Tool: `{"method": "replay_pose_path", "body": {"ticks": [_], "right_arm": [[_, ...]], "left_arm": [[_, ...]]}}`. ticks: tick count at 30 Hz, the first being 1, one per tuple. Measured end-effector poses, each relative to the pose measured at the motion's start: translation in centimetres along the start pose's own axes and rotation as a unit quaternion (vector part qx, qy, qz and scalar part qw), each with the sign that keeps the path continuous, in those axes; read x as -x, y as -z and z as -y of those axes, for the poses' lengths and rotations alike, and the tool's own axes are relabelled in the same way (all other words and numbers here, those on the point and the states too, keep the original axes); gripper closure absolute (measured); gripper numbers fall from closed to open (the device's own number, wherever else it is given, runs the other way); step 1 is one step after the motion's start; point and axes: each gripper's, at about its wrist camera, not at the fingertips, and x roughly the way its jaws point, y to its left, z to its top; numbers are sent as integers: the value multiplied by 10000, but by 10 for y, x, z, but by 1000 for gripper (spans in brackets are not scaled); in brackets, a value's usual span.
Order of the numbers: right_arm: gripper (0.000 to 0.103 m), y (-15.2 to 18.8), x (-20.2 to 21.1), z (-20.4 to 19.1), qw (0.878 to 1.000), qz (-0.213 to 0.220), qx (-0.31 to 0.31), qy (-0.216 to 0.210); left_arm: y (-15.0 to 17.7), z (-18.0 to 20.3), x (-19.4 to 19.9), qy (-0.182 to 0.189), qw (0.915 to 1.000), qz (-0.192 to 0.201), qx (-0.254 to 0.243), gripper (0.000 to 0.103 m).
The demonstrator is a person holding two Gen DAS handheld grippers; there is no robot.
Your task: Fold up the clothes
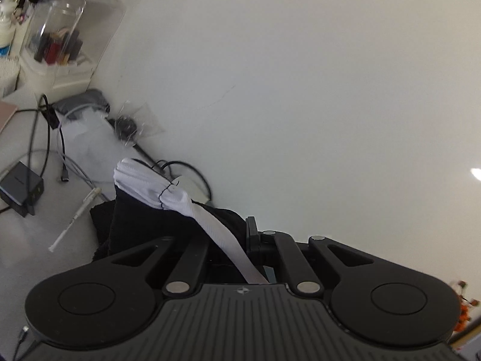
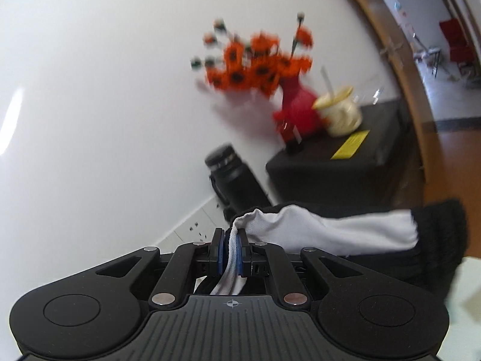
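- Left hand-held gripper [image 1: 240,240] was clamped on the garment's white band [image 1: 156,186]; loose cables [image 1: 45,138] ahead on the desk [image 1: 45,225] risked snagging.
- Right hand-held gripper [image 2: 230,252] pinched the garment [image 2: 330,231] thinly; slip was likely, with the black flask [image 2: 231,177] just ahead.

The garment [image 1: 144,210] is black with a white ribbed band [image 1: 168,192] crossed by one thin black stitch line, and both the left tool [image 1: 237,240] and the right tool [image 2: 230,249] are black, the right one showing blue pads [image 2: 221,254]. Orange flowers [image 2: 255,63] with dark centres stand in a red vase [image 2: 297,105] beside a cream cup [image 2: 342,114] with a yellow rim. Under them is a black box [image 2: 330,162] bearing a yellow label [image 2: 350,144], next to a black bottle [image 2: 231,177], against a white wall [image 2: 105,75].
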Motion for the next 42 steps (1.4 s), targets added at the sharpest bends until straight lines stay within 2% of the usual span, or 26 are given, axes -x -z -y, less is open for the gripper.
{"method": "replay_pose_path", "body": {"ticks": [3, 5, 7, 9, 13, 15, 16, 17, 18, 19, 20, 21, 23, 24, 26, 27, 28, 30, 32, 33, 35, 37, 39, 42], "right_arm": [[96, 10, -65, 3, 9994, -331, -42, 32], [95, 26, -105, 4, 9978, -602, 234, 129], [95, 42, -145, 4, 9946, -873, 516, 228], [95, 59, -174, 10, 9923, -1091, 490, 330], [95, 78, -202, 15, 9911, -1170, 490, 414], [95, 83, -207, 20, 9911, -1164, 470, 445], [94, 85, -213, 24, 9905, -1200, 453, 488], [89, 87, -218, 27, 9899, -1237, 435, 532], [83, 87, -223, 30, 9890, -1310, 379, 568], [71, 87, -229, 31, 9880, -1385, 321, 603], [62, 86, -228, 32, 9875, -1452, 171, 597], [58, 84, -221, 32, 9890, -1416, 8, 431], [37, 81, -204, 32, 9906, -1331, -320, 81], [33, 79, -193, 28, 9924, -1193, -279, 56], [17, 75, -167, 18, 9957, -914, 34, 155], [13, 74, -155, 12, 9964, -790, 222, 224], [2, 73, -144, 6, 9956, -760, 464, 305], [1, 77, -125, -10, 9884, -784, 1162, 587], [1, 84, -109, -29, 9690, -884, 2079, 997], [1, 88, -98, -35, 9611, -809, 2415, 1073], [1, 93, -75, -46, 9535, -669, 2739, 1062], [1, 93, -53, -55, 9530, -628, 2750, 1103], [1, 91, -32, -62, 9577, -627, 2552, 1169], [1, 87, 6, -63, 9732, -699, 1924, 1049]], "left_arm": [[0, 11, -57, -573, 9982, -182, -47, 98], [4, 11, -93, -876, 9957, -312, -41, 98], [6, 9, -123, -1123, 9930, -350, -58, 98], [7, 7, -152, -1337, 9903, -371, -88, 98], [2, 11, -199, -1462, 9883, -410, -148, 98], [6, 11, -222, -1707, 9828, -613, -345, 97], [8, 11, -233, -1830, 9795, -716, -445, 92], [12, 12, -244, -2006, 9737, -876, -635, 88], [18, 15, -253, -2133, 9670, -1058, -902, 71], [23, 18, -258, -2213, 9605, -1194, -1194, 46], [29, 22, -258, -2198, 9568, -1239, -1447, 35], [34, 25, -253, -2090, 9557, -1221, -1673, 24], [42, 33, -242, -1887, 9531, -1254, -2007, 21], [46, 36, -235, -1809, 9514, -1298, -2130, 17], [52, 40, -222, -1675, 9482, -1373, -2323, 12], [55, 44, -213, -1684, 9456, -1388, -2414, 12], [59, 48, -205, -1693, 9428, -1404, -2504, 11], [66, 52, -194, -1824, 9362, -1562, -2567, 10], [73, 55, -183, -1824, 9343, -1700, -2548, 10], [77, 56, -176, -1784, 9341, -1734, -2562, 10], [85, 60, -163, -1696, 9335, -1811, -2590, 9], [92, 65, -148, -1573, 9346, -1887, -2574, 8], [99, 68, -131, -1446, 9378, -1993, -2448, 7], [110, 73, -103, -1160, 9416, -2099, -2364, 6]]}}
